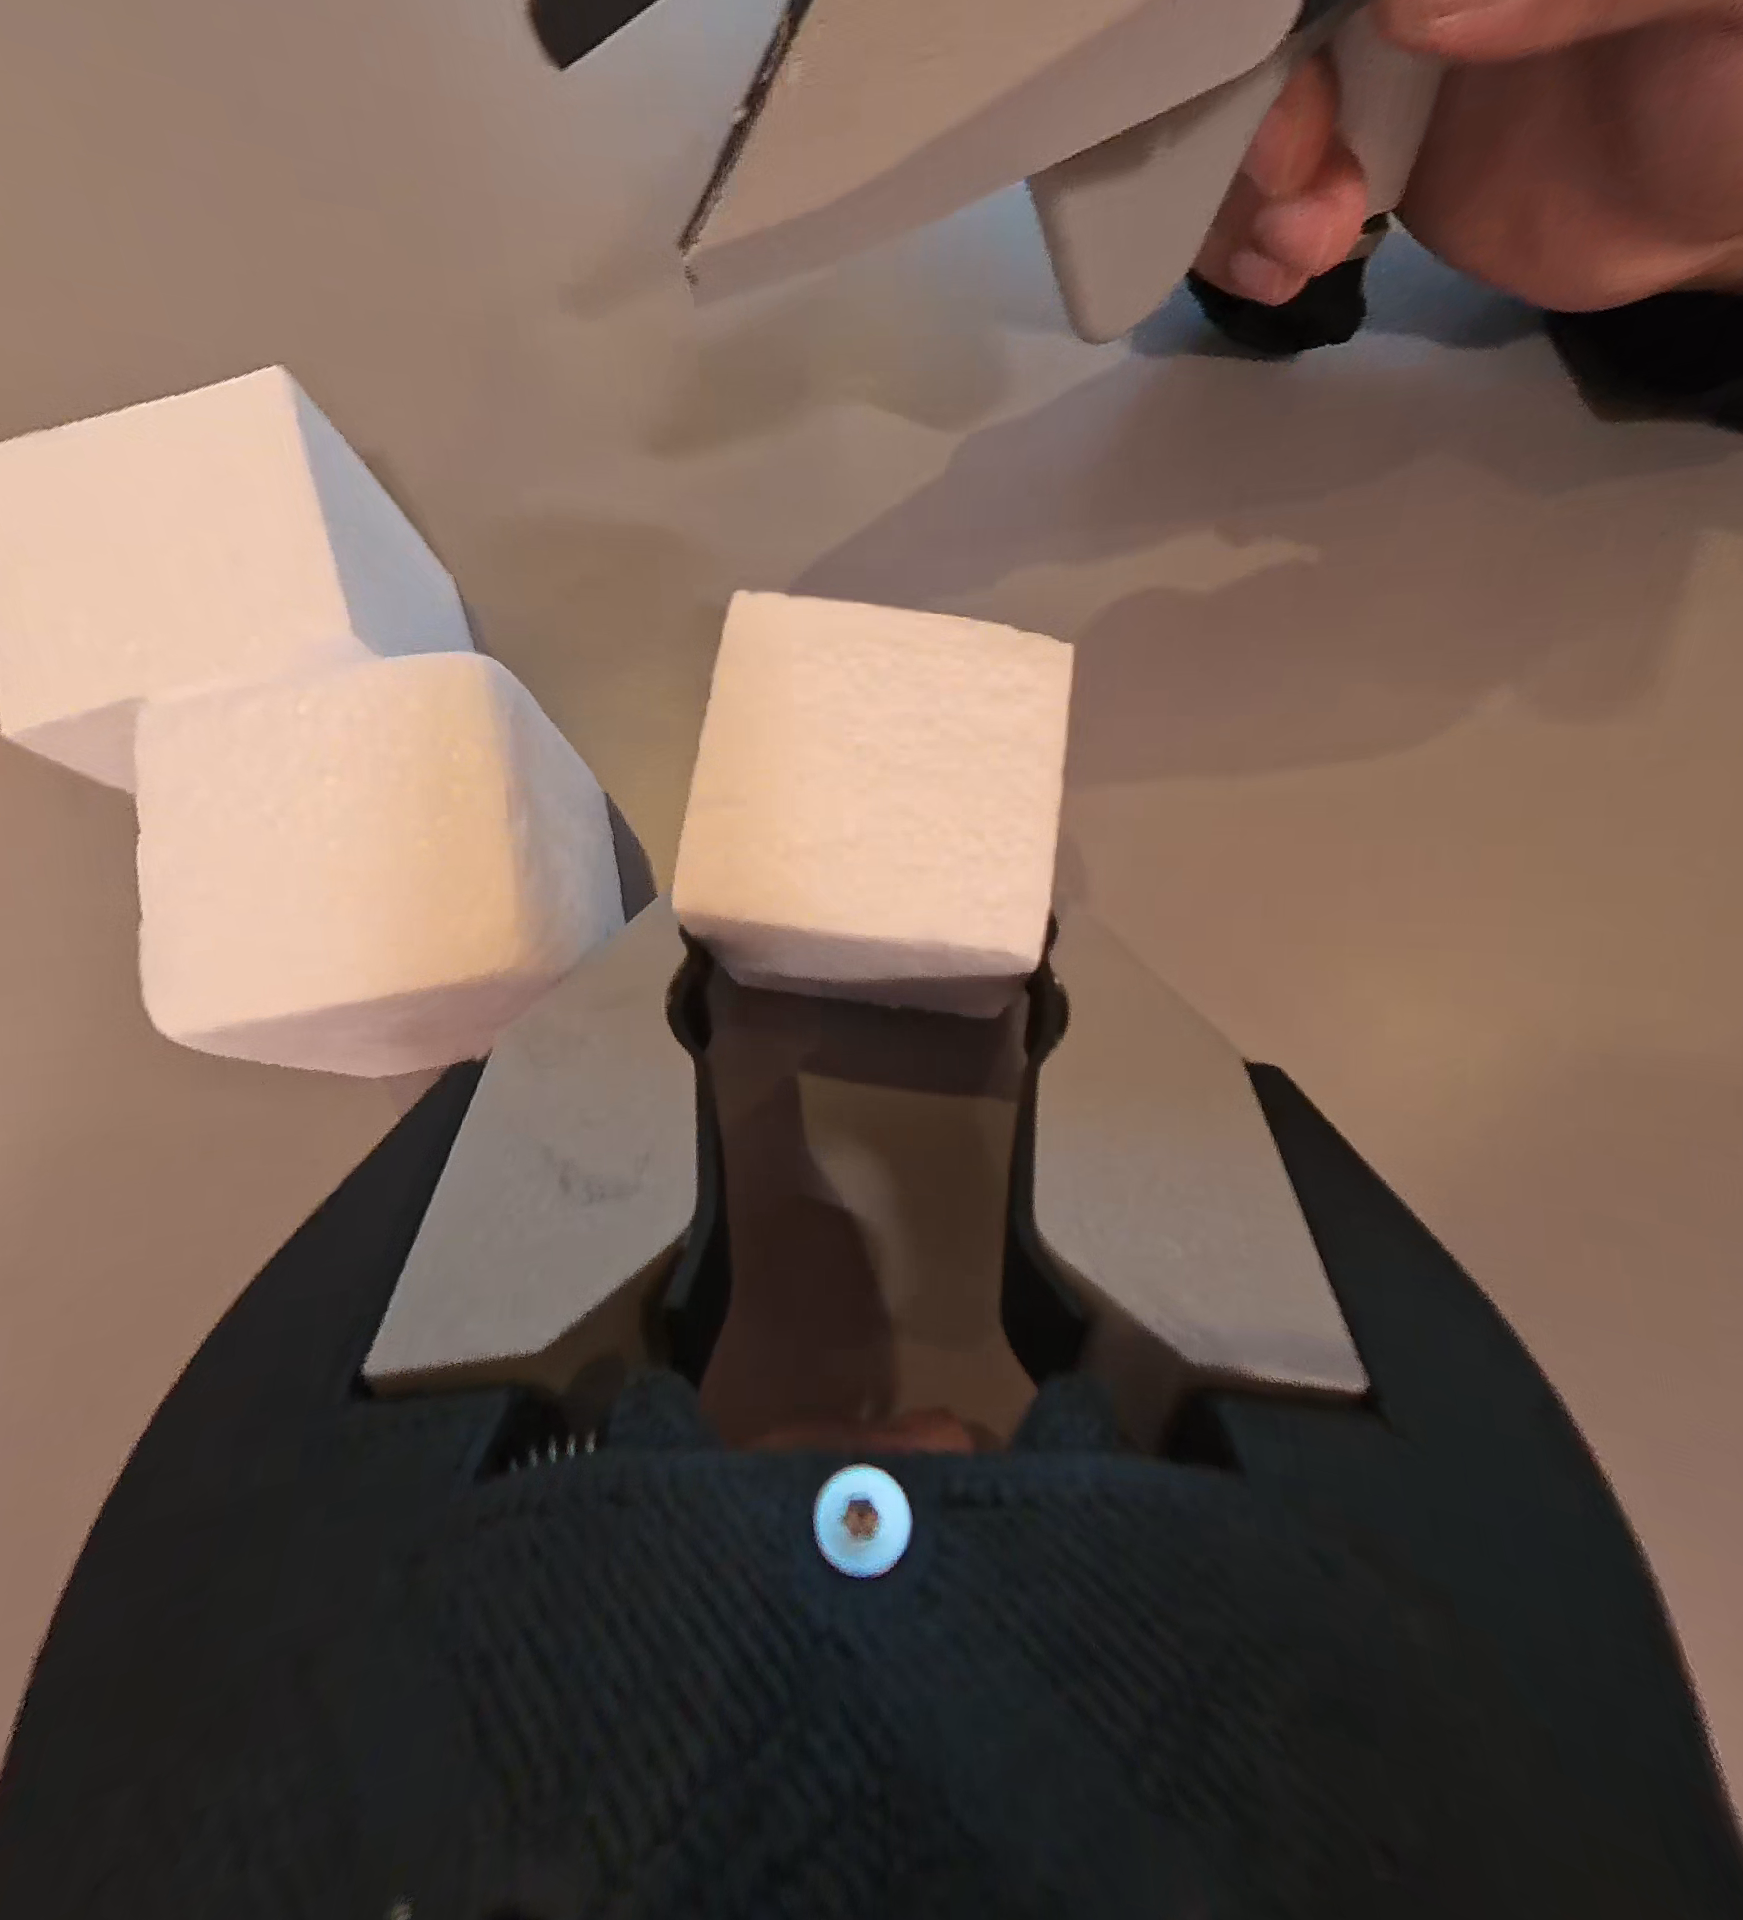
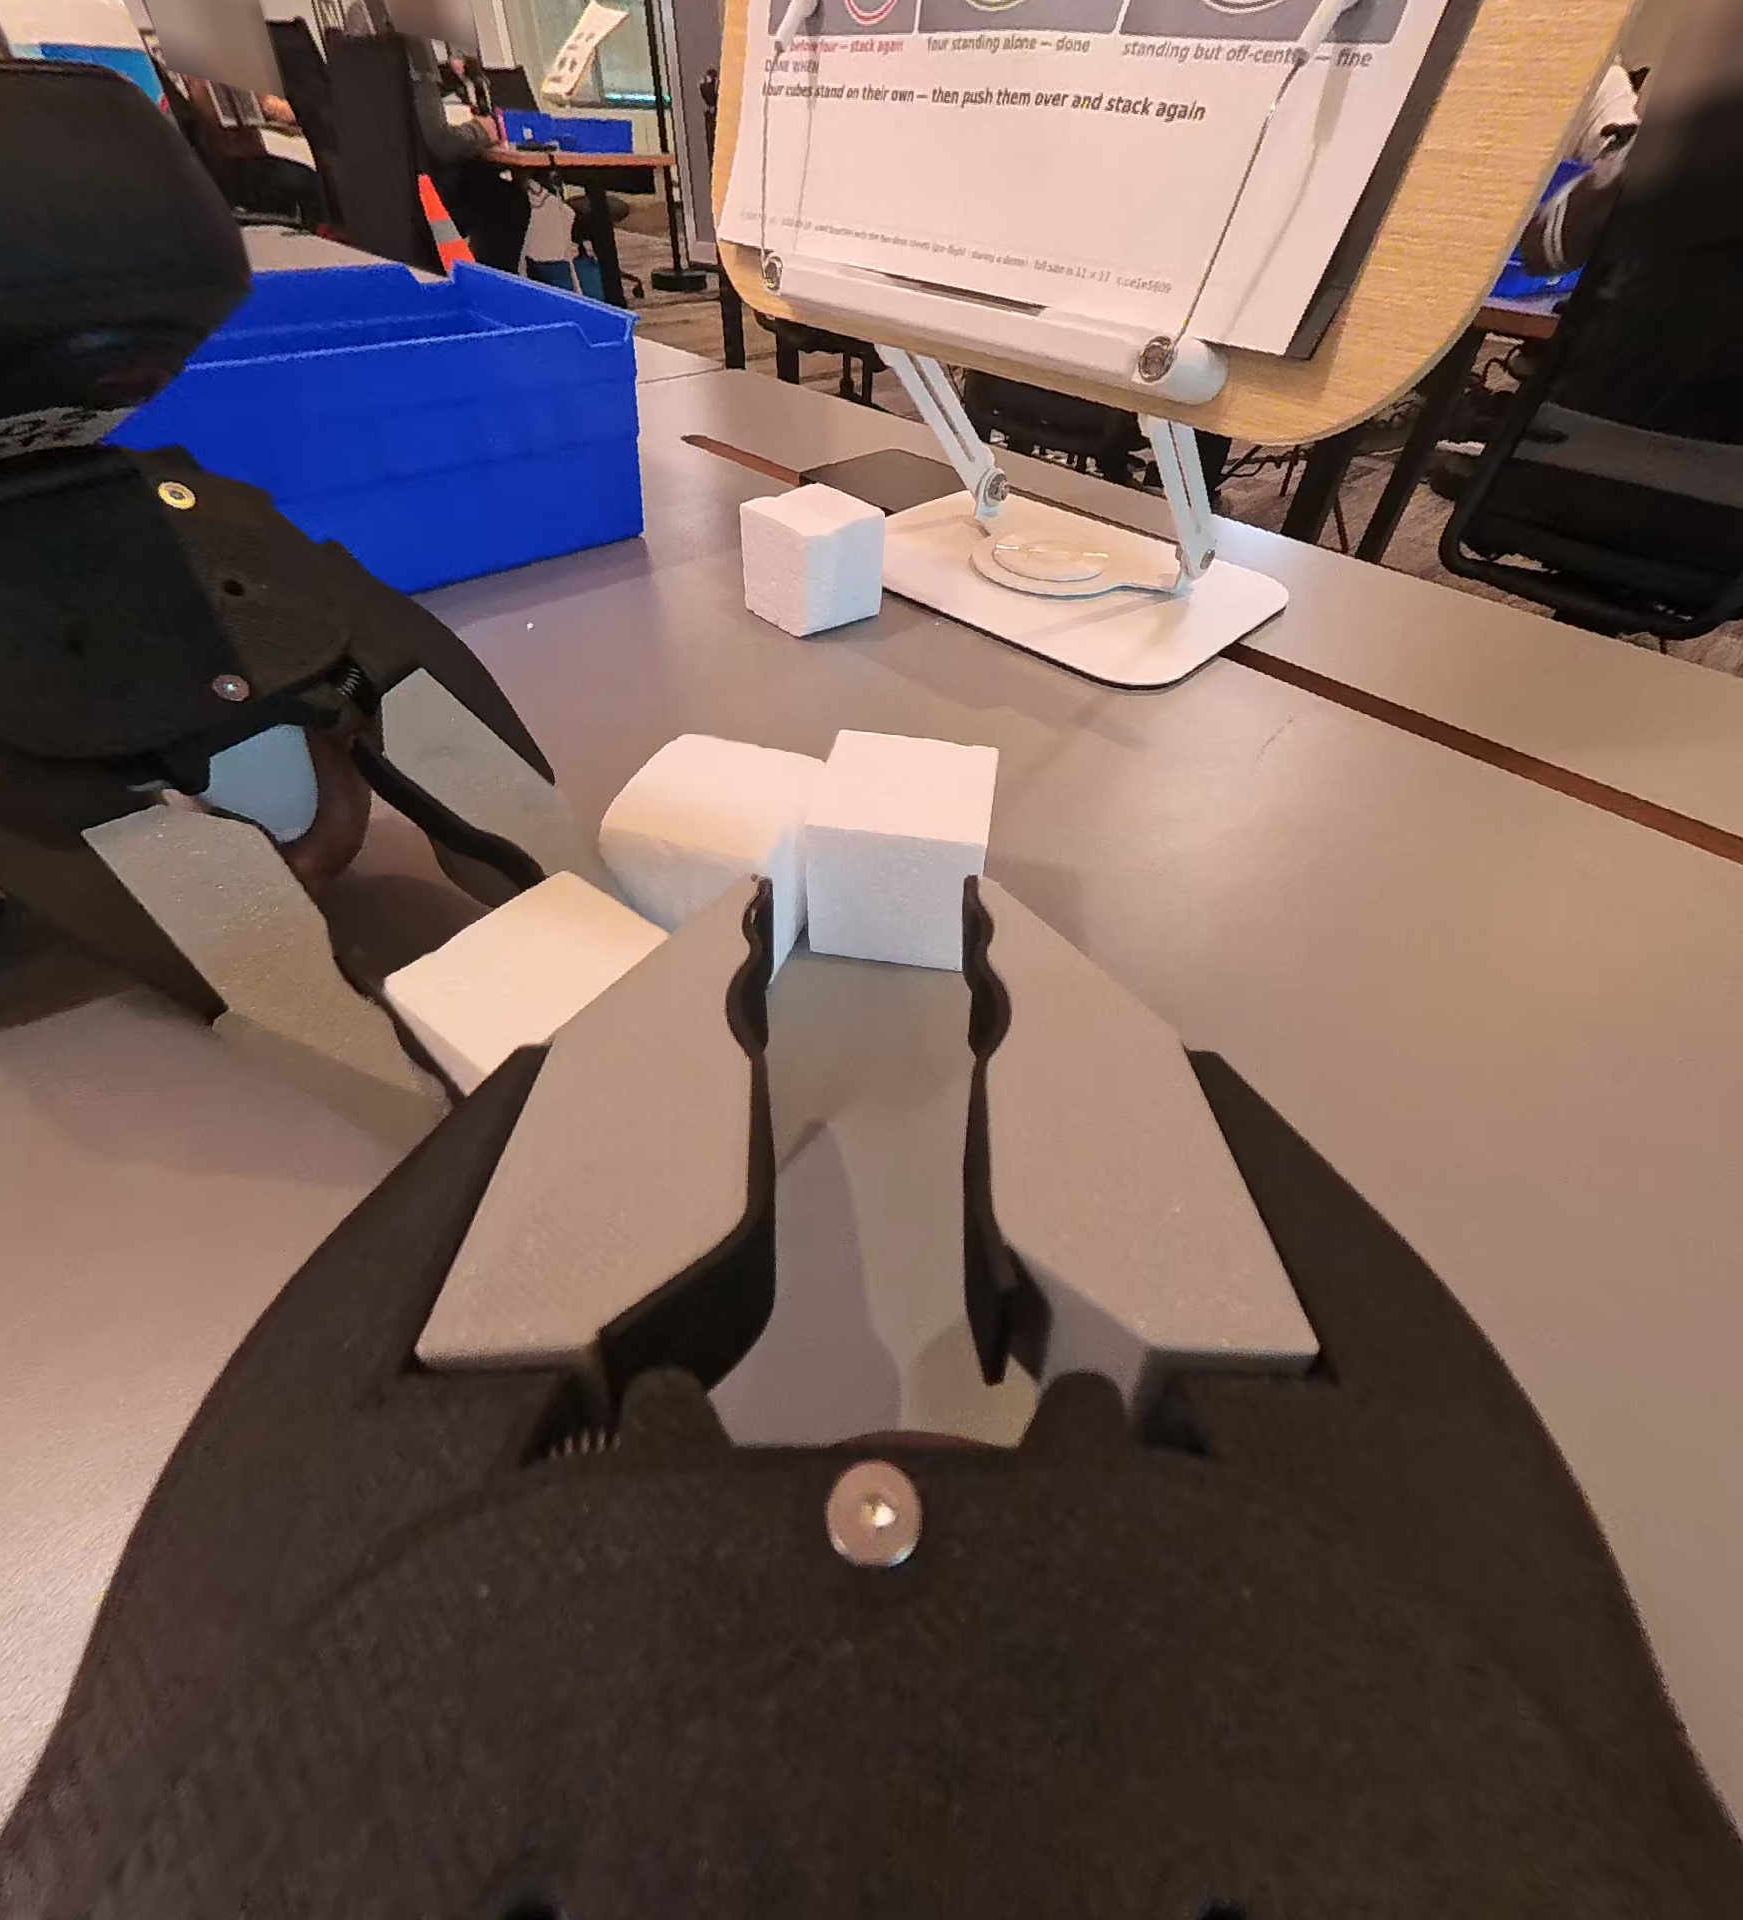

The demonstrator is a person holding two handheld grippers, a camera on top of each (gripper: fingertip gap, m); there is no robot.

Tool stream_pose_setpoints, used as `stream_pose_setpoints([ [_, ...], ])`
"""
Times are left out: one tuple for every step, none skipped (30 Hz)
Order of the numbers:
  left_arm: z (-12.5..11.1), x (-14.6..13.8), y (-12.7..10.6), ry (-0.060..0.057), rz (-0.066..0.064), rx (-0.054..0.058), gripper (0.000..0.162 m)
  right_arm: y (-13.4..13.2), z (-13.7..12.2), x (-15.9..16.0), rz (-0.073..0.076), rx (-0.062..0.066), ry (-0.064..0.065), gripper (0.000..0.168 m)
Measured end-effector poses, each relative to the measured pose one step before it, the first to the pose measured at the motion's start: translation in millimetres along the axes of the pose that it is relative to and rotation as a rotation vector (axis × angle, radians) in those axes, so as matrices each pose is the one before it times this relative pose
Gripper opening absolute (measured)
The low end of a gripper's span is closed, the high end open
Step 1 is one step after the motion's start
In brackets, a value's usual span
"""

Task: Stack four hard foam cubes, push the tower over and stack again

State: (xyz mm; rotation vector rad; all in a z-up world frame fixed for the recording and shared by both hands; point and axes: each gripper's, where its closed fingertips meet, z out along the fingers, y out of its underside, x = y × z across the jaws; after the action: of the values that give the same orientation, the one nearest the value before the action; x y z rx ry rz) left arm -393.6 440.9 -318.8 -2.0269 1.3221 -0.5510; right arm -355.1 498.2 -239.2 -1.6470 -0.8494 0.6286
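Left tongs [image 1: 862, 961] pinch a white foam cube [image 1: 872, 800] by its near edge, tips on either side; cube sits at frame centre, low over the grey bench [image 1: 1366, 935]. Two more cubes at 9–10 o'clock of it, touching each other: near cube [image 1: 347, 862] tilted, far cube [image 1: 171, 561] behind it. Right tongs [image 2: 867, 904] spread, nothing between the fingers; in the right wrist view their tips frame a fourth-view pair just ahead at 12 o'clock, upright cube [image 2: 898, 847] with the tilted one [image 2: 701, 826] touching its left side. Lone cube [image 2: 810, 556] stands well apart at 12 o'clock, just beside the white base of a document stand [image 2: 1085, 592]. Blue bin [image 2: 410, 416] at 10 o'clock. Person's hand [image 1: 1573, 156] grips the right tool at 1 o'clock in left view.
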Motion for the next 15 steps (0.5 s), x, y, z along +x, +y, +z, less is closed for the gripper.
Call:
stream_pose_setpoints([
  [-0.49,-1.93,0.46,-0.0066,-0.0070,-0.0016,0.060,-0.08,-0.08,-0.01,-0.0002,0.0008,0.0000,0.033],
  [-0.41,-0.81,0.55,0.0001,-0.0052,0.0000,0.060,0.00,0.00,-0.09,0.0004,0.0000,-0.0005,0.033],
  [-0.33,0.05,0.38,0.0030,-0.0008,0.0012,0.060,0.08,-0.05,-0.03,0.0008,-0.0005,-0.0008,0.033],
  [-0.70,0.37,0.71,0.0015,0.0045,-0.0023,0.060,0.26,0.13,-0.34,0.0011,-0.0007,-0.0020,0.033],
  [-1.18,1.17,1.21,0.0044,0.0078,-0.0066,0.060,0.21,0.20,-0.40,0.0008,-0.0013,-0.0027,0.034],
  [-1.55,1.92,1.57,0.0072,0.0104,-0.0084,0.059,0.25,0.03,-0.31,-0.0005,-0.0013,-0.0010,0.034],
  [-1.62,0.73,1.30,-0.0002,0.0124,-0.0055,0.058,0.14,0.10,-0.23,-0.0015,-0.0006,0.0000,0.034],
  [-1.58,-1.09,1.03,-0.0103,0.0093,-0.0023,0.057,0.05,0.00,-0.23,-0.0014,-0.0005,-0.0003,0.034],
  [-1.28,-2.43,0.90,-0.0141,0.0024,-0.0023,0.056,-0.15,0.03,-0.18,-0.0014,0.0002,0.0000,0.034],
  [-0.98,-1.92,0.92,-0.0076,-0.0035,-0.0019,0.056,0.00,-0.03,-0.10,-0.0011,0.0001,0.0003,0.034],
  [-0.38,-0.83,0.81,0.0016,-0.0067,-0.0007,0.056,0.18,0.12,-0.16,-0.0001,-0.0009,-0.0003,0.034],
  [-0.16,-0.75,0.50,0.0017,-0.0079,0.0004,0.056,0.15,0.06,-0.17,0.0004,-0.0005,-0.0006,0.034],
  [-0.10,-0.65,0.45,0.0016,-0.0070,-0.0001,0.057,0.17,-0.01,-0.09,0.0001,-0.0005,-0.0006,0.034],
  [-0.13,-0.37,0.36,0.0020,-0.0046,-0.0009,0.057,-0.11,-0.02,0.01,-0.0001,0.0001,0.0000,0.034],
  [-0.18,-0.29,0.24,-0.0007,-0.0016,-0.0007,0.057,-0.19,-0.10,0.02,0.0000,0.0009,0.0003,0.034],
])
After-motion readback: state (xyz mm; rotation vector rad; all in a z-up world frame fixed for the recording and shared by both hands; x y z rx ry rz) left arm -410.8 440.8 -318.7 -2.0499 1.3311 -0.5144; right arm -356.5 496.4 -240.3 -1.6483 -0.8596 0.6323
